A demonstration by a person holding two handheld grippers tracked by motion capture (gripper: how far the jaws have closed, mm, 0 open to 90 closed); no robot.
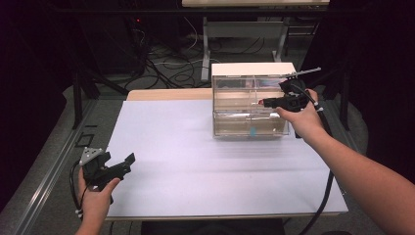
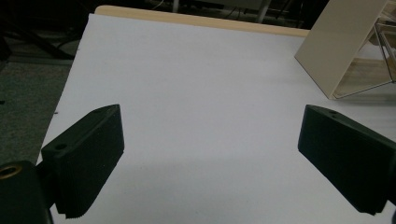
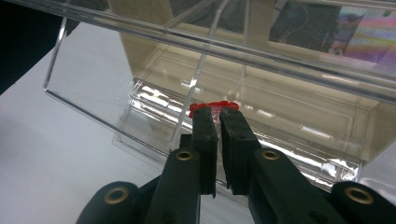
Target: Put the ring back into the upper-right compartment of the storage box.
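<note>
The clear plastic drawer box stands at the far right of the white table, directly ahead of the right gripper. In the right gripper view its see-through walls and inner dividers rise just beyond the fingertips, with a cream panel behind them. The box has an upper and a lower drawer; the upper one sits level with the right gripper's tips. Something small and blue-green lies in the lower drawer, below the fingers; what it is cannot be told. The upper drawer's contents cannot be made out through the glare.

The right gripper's fingers are clenched, with a thin clear tab pinched between them and a small red handle sitting right at the tips, touching both. This red piece belongs to the front of the upper drawer.

The left gripper is held at the near left corner of the table, well apart from the box. Its fingers are released and spread wide, with only bare white tabletop between them. From there, the box's cream side lies far off beyond the right-hand finger.
</note>
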